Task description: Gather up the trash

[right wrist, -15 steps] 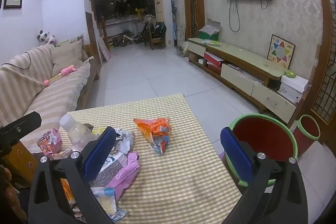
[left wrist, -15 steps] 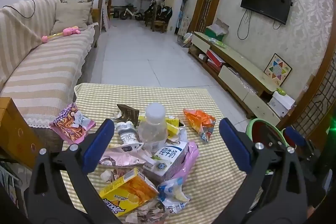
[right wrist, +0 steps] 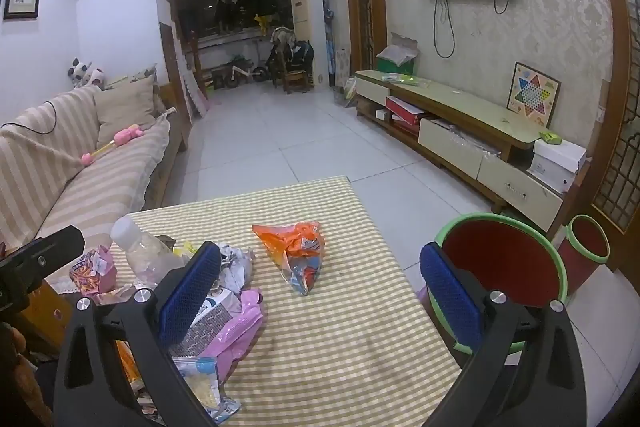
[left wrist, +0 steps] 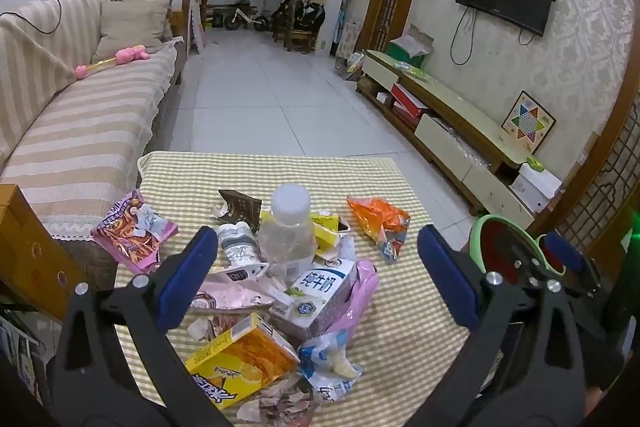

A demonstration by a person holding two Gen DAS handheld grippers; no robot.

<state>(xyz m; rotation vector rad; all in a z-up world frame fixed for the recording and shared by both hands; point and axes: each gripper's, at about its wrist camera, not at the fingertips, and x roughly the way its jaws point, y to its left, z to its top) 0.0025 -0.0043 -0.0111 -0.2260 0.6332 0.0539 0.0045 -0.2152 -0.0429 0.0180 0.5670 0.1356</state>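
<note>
**Both claws held open over the littered tabletop, nothing yet picked up**

Since half a second ago hardly anything has shifted: the left claw (left wrist: 316, 277) is kept spread wide and empty above the heap on the yellow-checked tabletop (left wrist: 404, 323), framing the clear plastic bottle with a white cap (left wrist: 287, 227) and the white milk carton with blue print (left wrist: 316, 293). The right claw (right wrist: 320, 293) is likewise held wide apart and empty, with the crumpled orange snack wrapper (right wrist: 300, 255) lying apart from the heap ahead of it. The green-rimmed red plastic bin (right wrist: 504, 259) is seen just beside the tabletop's right edge. Collection is judged not yet begun.
</note>
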